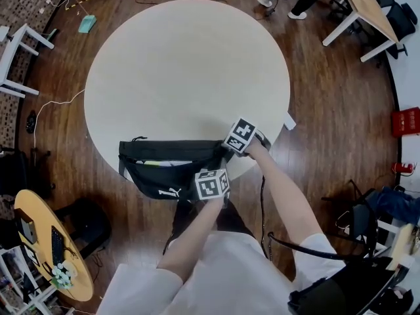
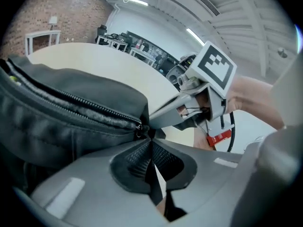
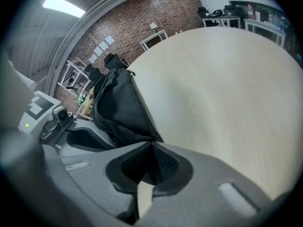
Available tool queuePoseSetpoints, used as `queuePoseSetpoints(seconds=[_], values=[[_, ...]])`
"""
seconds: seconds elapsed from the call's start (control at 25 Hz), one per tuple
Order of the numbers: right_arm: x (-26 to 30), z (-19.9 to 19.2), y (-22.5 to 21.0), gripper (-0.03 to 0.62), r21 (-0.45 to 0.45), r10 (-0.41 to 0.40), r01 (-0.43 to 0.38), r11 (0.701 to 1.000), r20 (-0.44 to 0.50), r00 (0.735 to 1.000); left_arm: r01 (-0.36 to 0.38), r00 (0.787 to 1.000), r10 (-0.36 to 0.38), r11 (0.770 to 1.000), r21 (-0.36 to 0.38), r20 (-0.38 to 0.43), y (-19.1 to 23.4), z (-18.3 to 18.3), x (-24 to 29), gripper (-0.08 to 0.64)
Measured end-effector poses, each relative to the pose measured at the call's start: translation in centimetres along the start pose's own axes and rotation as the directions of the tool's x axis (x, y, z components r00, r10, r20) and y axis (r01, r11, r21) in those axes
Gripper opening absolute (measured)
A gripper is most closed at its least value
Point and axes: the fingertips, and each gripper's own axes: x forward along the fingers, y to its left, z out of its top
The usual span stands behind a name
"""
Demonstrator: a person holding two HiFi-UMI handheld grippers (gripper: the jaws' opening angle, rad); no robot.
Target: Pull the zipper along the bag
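Table; zipper teeth, left gripper view

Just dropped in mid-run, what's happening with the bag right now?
A person works a black fabric waist bag at the near edge of the round beige table. The left gripper has its jaws shut on the zipper pull at the bag's right end. The right gripper pinches the fabric corner beside it. The zipper looks open along the bag, not yet pulled across.
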Motion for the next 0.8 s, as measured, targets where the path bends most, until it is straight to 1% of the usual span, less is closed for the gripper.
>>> queuePoseSetpoints(seconds=[0.12, 0.16, 0.28, 0.32, 0.44, 0.56, 0.72, 0.8], values=[[0.1, -0.2, 0.0, -0.011, 0.012, -0.009, 0.009, 1.000, -0.013, 1.000, 0.061, 0.998, -0.061, 0.996, 0.072, -0.005, -1.6, -0.1, -0.7, 0.018], [0.1, -0.3, 0.1, -0.011, 0.017, -0.008, 0.009, 1.000, -0.017, 1.000, 0.075, 0.997, -0.075, 0.994, 0.074, -0.003, -1.9, 0.1, -1.0, 0.015], [0.3, -0.3, 0.2, -0.011, 0.035, -0.008, 0.008, 0.999, -0.013, 1.000, 0.110, 0.994, -0.110, 0.994, 0.018, 0.006, -2.0, 0.4, -2.2, 0.014], [0.3, -0.3, 0.2, -0.011, 0.043, -0.009, 0.009, 0.999, -0.007, 1.000, 0.119, 0.993, -0.119, 0.993, 0.014, 0.005, -1.9, 0.4, -2.7, 0.014], [0.3, -0.2, 0.1, -0.011, 0.064, -0.017, 0.017, 0.998, -0.001, 1.000, 0.123, 0.992, -0.122, 0.991, 0.048, -0.013, -1.3, -0.5, -3.9, 0.014], [0.3, -0.1, 0.1, -0.009, 0.069, -0.037, 0.037, 0.997, -0.006, 0.999, 0.129, 0.992, -0.128, 0.990, 0.054, -0.020, -0.4, -1.0, -5.2, 0.014], [0.2, -0.4, 0.0, -0.009, 0.058, -0.087, 0.088, 0.994, -0.010, 0.996, 0.162, 0.986, -0.164, 0.980, 0.115, 0.007, 0.2, -0.1, -7.8, 0.012], [0.2, -0.5, -0.1, -0.009, 0.059, -0.118, 0.118, 0.991, -0.006, 0.993, 0.172, 0.984, -0.178, 0.972, 0.160, 0.024, 1.3, 0.9, -9.4, 0.012]])
